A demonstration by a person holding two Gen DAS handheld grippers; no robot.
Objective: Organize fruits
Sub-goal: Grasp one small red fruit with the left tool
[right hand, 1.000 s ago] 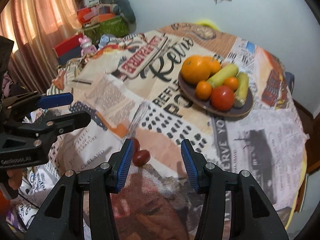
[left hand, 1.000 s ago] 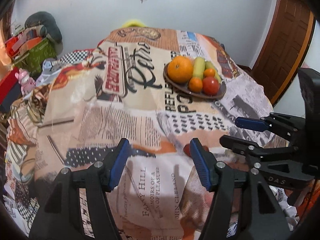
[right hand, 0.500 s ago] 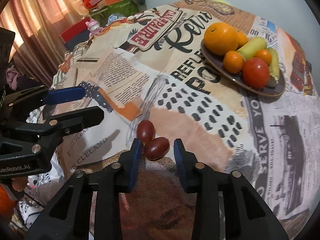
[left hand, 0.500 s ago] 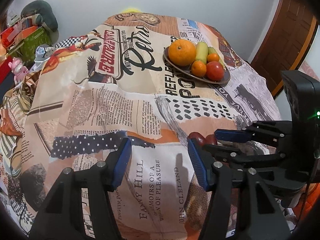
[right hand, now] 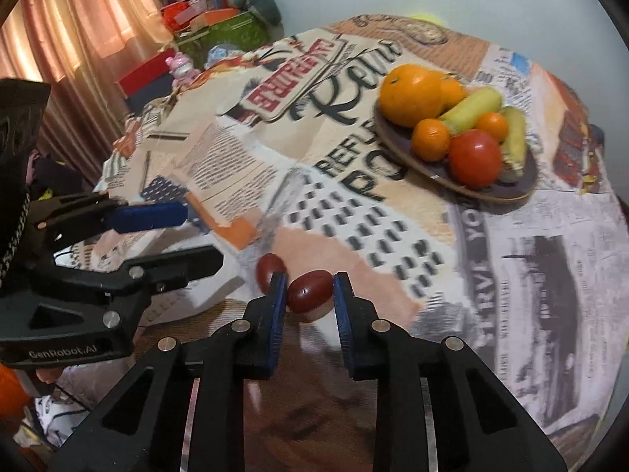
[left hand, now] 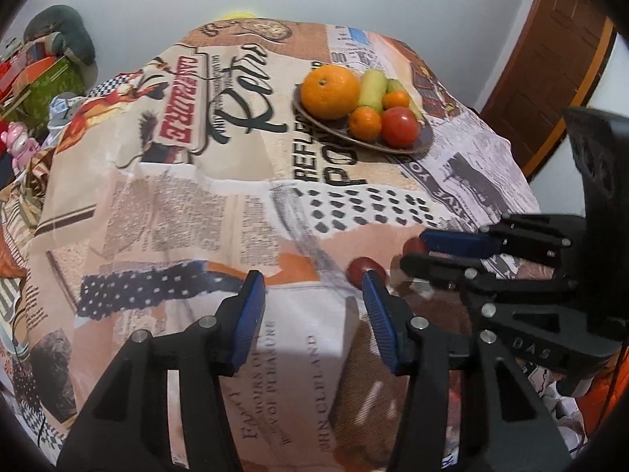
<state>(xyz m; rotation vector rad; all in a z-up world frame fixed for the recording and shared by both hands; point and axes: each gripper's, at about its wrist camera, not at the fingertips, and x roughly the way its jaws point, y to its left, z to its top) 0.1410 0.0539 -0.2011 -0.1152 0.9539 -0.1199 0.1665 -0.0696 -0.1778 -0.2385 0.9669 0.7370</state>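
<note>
Right wrist view: right claw (right hand: pixel 308 295) closes around a small red fruit (right hand: pixel 309 290) on the worktop (right hand: pixel 530 259), near the plate (right hand: pixel 397 145). It looks light, smooth and easily bruised; grip gently across its middle. Left claw (left hand: pixel 310 287) hangs open.

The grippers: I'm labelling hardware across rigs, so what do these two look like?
Both are matte black plastic frames with triangular cut-outs, silver screws and ribbed blue pads lining the jaws. The left gripper carries white "GenRobot.AI" lettering on its side and a braided cord by its body. The right gripper shows raised "DAS" letters. No sleeves are visible.
</note>
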